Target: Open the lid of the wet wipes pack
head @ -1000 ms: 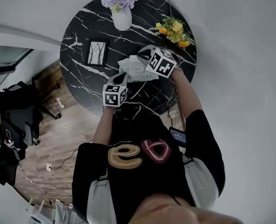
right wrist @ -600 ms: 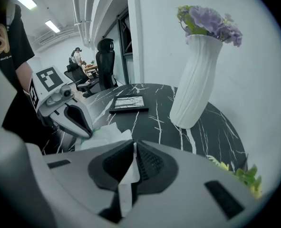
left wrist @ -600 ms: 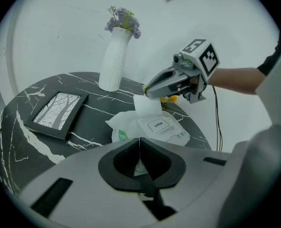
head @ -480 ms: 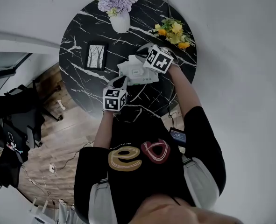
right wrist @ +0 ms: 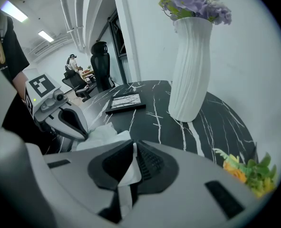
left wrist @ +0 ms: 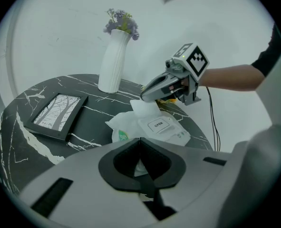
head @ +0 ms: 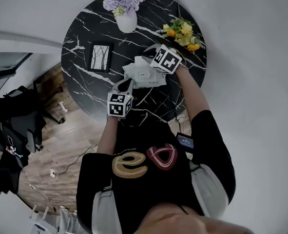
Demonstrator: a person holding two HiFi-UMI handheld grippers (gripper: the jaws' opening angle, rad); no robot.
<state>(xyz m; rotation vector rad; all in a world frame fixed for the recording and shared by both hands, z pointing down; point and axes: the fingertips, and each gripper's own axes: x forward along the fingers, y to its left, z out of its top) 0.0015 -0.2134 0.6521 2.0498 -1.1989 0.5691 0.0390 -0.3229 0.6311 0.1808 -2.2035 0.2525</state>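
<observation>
The white wet wipes pack [head: 143, 75] lies mid-table on the black marble table [head: 80, 43], with an "OPEN" label [left wrist: 158, 125] flat on its top. My left gripper [left wrist: 140, 140] is shut on the pack's near edge, and a bit of white shows between its pads. In the head view this gripper [head: 126, 85] sits at the pack's near-left corner. My right gripper [right wrist: 134, 144] is at the far end, pinching a thin white flap [left wrist: 142, 109] that stands up just beyond the label. The left gripper view shows the right gripper [left wrist: 146, 97] pointing down onto that flap.
A white vase of purple flowers [head: 126, 16] stands at the table's far side. A black picture frame [head: 101, 56] lies to the left of the pack. Yellow flowers [head: 182, 33] lie at the far right. The table's near edge runs just in front of the person's body.
The right gripper has sunk slightly and rolled at the pack's far end, still on the flap. The left gripper and the pack have kept their place.
</observation>
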